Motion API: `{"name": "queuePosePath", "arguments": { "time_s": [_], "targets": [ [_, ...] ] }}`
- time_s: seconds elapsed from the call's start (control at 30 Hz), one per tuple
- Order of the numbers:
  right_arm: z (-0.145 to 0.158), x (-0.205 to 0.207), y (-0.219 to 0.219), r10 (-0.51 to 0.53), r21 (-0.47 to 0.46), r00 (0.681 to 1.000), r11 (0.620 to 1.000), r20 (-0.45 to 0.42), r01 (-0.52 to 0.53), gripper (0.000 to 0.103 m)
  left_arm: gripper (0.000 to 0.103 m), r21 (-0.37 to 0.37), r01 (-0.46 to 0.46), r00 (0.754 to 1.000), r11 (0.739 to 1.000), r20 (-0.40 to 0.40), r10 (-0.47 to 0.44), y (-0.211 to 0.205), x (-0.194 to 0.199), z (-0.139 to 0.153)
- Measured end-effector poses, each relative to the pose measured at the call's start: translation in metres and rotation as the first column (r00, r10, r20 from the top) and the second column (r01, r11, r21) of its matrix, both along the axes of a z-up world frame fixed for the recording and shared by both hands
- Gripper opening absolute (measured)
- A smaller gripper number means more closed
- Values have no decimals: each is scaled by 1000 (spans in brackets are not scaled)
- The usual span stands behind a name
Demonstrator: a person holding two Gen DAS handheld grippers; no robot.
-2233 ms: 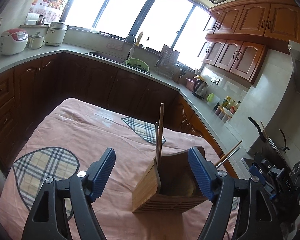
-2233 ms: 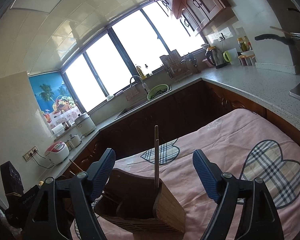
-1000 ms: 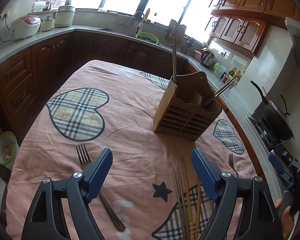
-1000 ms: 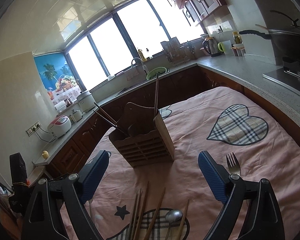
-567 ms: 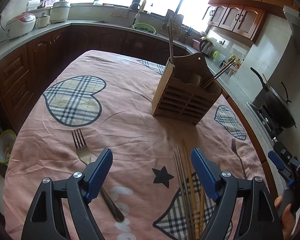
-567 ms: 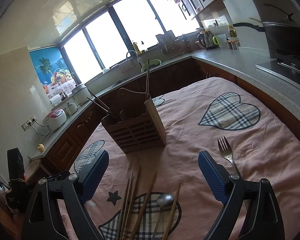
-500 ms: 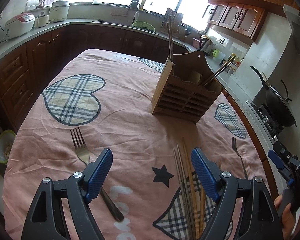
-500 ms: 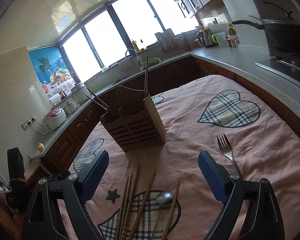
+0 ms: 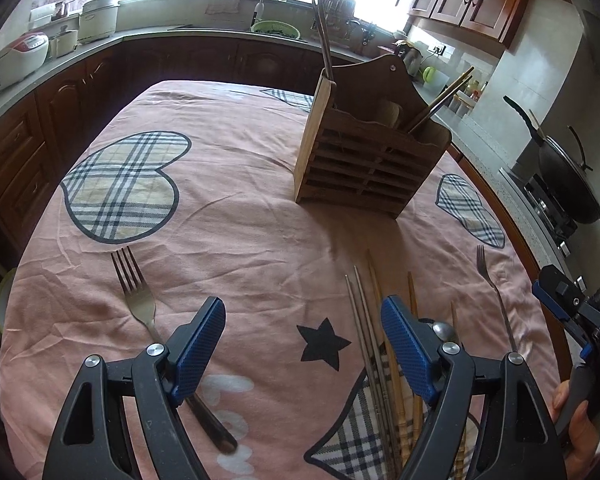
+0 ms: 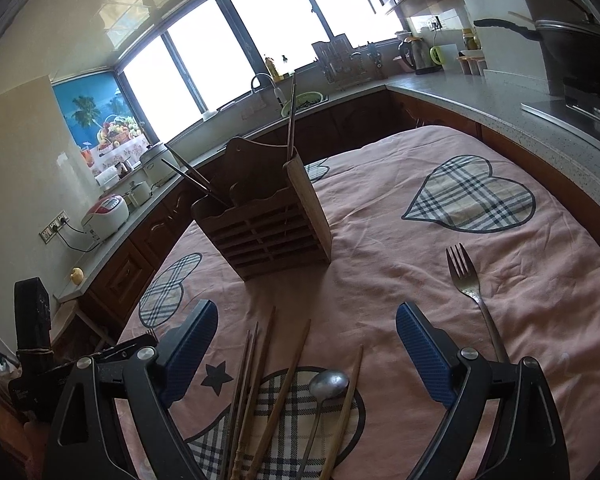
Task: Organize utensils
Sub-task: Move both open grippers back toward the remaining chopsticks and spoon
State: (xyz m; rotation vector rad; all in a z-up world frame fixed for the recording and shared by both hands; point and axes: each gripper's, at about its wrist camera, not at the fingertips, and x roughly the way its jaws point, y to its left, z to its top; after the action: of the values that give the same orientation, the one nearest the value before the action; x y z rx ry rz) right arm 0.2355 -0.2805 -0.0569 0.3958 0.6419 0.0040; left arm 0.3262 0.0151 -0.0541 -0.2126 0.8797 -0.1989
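A wooden utensil holder [image 9: 370,152] stands on the pink tablecloth, with chopsticks in its compartments; it also shows in the right wrist view [image 10: 268,222]. Loose chopsticks [image 9: 380,340] and a spoon [image 10: 326,386] lie in front of it; the chopsticks also show in the right wrist view [image 10: 272,376]. One fork [image 9: 138,300] lies at the left, another fork [image 10: 470,288] at the right. My left gripper [image 9: 302,350] is open and empty above the cloth. My right gripper [image 10: 306,354] is open and empty above the chopsticks and spoon.
The table [image 9: 240,208] has a pink cloth with plaid hearts. Kitchen counters and dark cabinets [image 9: 80,80] ring it. A wok [image 9: 568,176] sits on the stove at the right. A sink and rice cookers [image 10: 104,216] stand on the far counter.
Both grippers have drawn back from the holder and lowered toward the near table edge. The loose forks, chopsticks and spoon have come into view.
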Motion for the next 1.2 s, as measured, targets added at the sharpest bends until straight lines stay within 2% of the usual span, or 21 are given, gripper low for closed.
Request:
{"name": "queuePosePath", "arguments": {
  "time_s": [0.27,0.7,0.8,0.87,0.97,1.1,1.2],
  "targets": [
    [-10,10,-6,-9,11,999,1000,-30,9,91,78,61,41,998,997,-51,-38,-27,26,-20],
    [-24,24,-20,-29,35,997,999,-66,31,91,65,158,96,986,983,-153,-71,-67,71,-62],
    [-26,27,-22,-31,37,997,999,-71,33,91,64,209,103,987,973,-143,-74,-74,74,-68],
    [-28,30,-21,-29,39,997,999,-77,32,88,64,233,113,987,966,-134,-84,-77,73,-70],
    [-32,36,-18,-15,41,995,999,-94,19,79,54,282,138,987,949,-120,-108,-79,68,-73],
    [-38,47,-7,20,25,992,1000,-124,-17,61,38,272,154,984,950,-128,-124,-65,62,-70],
    [-44,57,4,50,1,986,999,-157,-51,50,37,233,157,982,960,-140,-127,-53,59,-67]
  ]
}}
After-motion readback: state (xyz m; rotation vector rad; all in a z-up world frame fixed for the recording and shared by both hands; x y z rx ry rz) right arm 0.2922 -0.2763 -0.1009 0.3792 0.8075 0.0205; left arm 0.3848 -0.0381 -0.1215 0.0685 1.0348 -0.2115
